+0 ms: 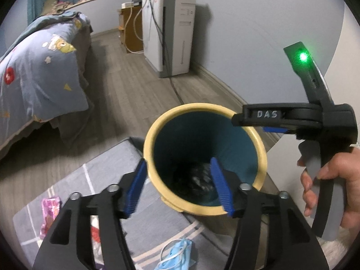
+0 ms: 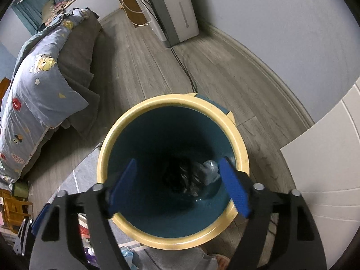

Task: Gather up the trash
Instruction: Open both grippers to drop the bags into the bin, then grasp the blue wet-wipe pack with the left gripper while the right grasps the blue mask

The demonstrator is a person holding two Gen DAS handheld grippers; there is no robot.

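A teal waste bin with a cream rim [image 1: 202,110] stands on the floor at a grey rug's edge. My left gripper [image 1: 177,164] hangs open above the near side of its mouth, with nothing between the blue pads. My right gripper [image 2: 177,162] is also open and empty, straight over the bin's rim [image 2: 173,100]. Dark crumpled trash [image 2: 189,177] and clear plastic [image 2: 210,168] lie at the bottom. In the left wrist view a hand [image 1: 337,180] holds the right gripper [image 1: 249,121] over the far rim. A pink wrapper [image 1: 50,209] and a blue face mask [image 1: 177,256] lie on the rug.
A bed with a blue patterned quilt [image 1: 38,72] fills the left. A white appliance [image 1: 171,36] stands against the far wall, its cable [image 1: 175,90] running across the wood floor toward the bin. A white panel [image 2: 326,157] is close on the right.
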